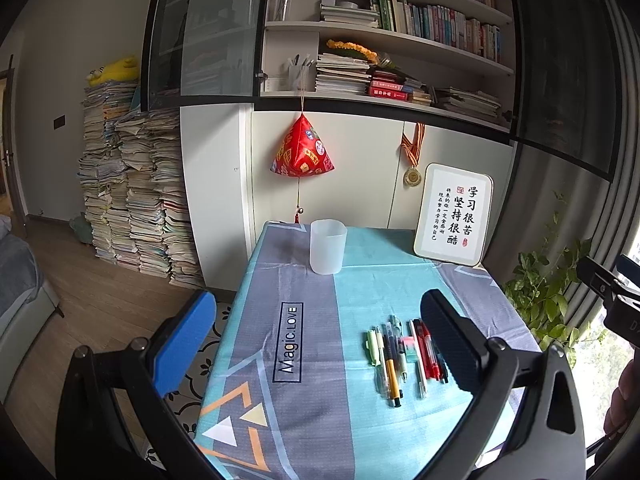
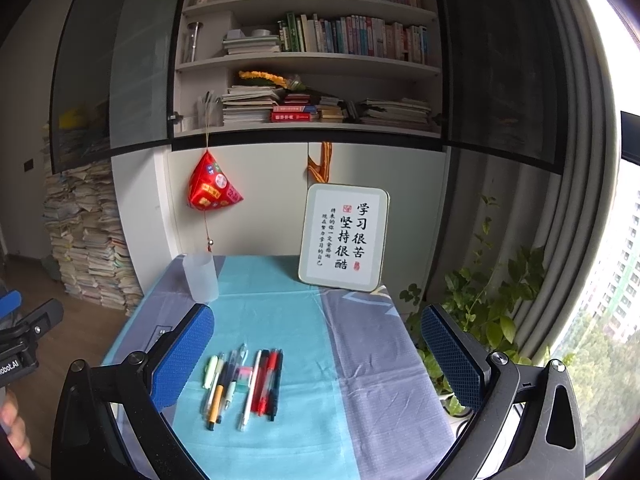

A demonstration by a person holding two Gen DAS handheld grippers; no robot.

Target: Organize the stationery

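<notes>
Several pens [image 1: 404,356] [image 2: 244,380] lie side by side on the patterned tablecloth [image 1: 320,360] [image 2: 352,380], with a small pink-and-green eraser [image 1: 410,346] [image 2: 245,376] among them. A translucent white cup [image 1: 327,246] [image 2: 200,276] stands upright and empty at the table's far left. My left gripper [image 1: 320,340] hovers open above the near table, left of the pens; its right finger overlaps the red pens. My right gripper [image 2: 320,356] hovers open above the table, the pens just inside its left finger. Neither holds anything.
A framed calligraphy sign [image 1: 454,214] [image 2: 345,236] leans on the cabinet at the table's back right. A red pyramid ornament [image 1: 302,148] [image 2: 212,188] hangs above the cup. A leafy plant [image 2: 480,312] stands right of the table. Tall paper stacks [image 1: 132,184] stand on the floor left.
</notes>
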